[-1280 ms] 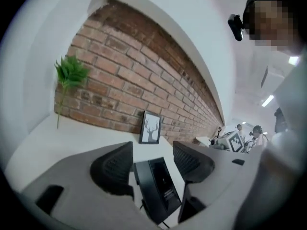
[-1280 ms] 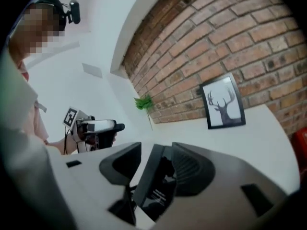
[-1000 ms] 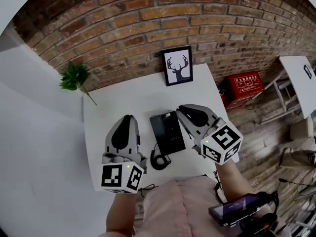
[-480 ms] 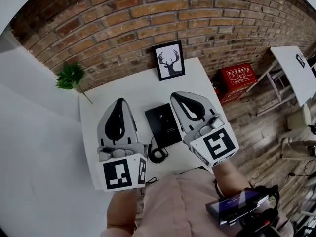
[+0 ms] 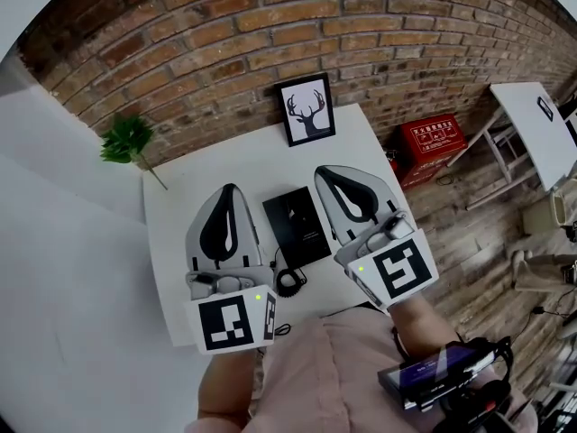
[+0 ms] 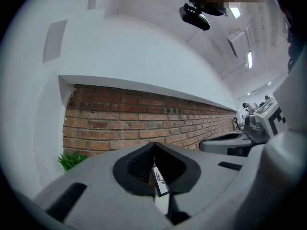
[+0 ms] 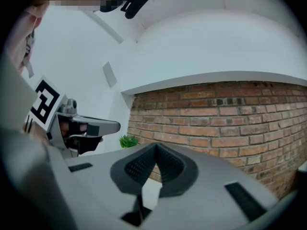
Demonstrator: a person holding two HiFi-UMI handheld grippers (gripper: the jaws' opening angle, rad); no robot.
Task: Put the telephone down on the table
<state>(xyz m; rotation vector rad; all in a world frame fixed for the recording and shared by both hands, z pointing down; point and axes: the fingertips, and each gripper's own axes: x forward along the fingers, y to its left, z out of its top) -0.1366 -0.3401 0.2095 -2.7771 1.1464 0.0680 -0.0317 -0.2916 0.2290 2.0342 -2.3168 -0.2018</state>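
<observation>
Already the telephone (image 5: 296, 225) is lying flat on the table (image 5: 225, 165), dark against the white top, so to my eye the job is looking done. From the head view it is sitting between the two grippers. Its long axis is running away from the person toward the wall (image 5: 270, 25), leaning a little left at the far end. Its cord (image 5: 288, 282) is curling at the near end, by the table's edge.

The left gripper (image 5: 230, 190) is pointing toward the wall with its jaws pressed tight together and nothing caught between them. The right gripper (image 5: 325, 173) is doing the same, clenched on empty air. Both are running roughly parallel to the telephone, one on each side.

The right one is looking nearer, with its inner flank just beside the telephone's right edge. A strip of bare table is showing between the telephone and the left one. If either had to go back to the telephone, I am guessing it would be moving inward and down, and the right would have less way to go.

The head view is giving that layout but not how high the grippers are hanging. The two gripper views are showing shut tips and brick, the left one also catching the plant (image 6: 72, 159) and a sliver of the deer picture (image 6: 160, 180). Neither is showing the telephone at all.
</observation>
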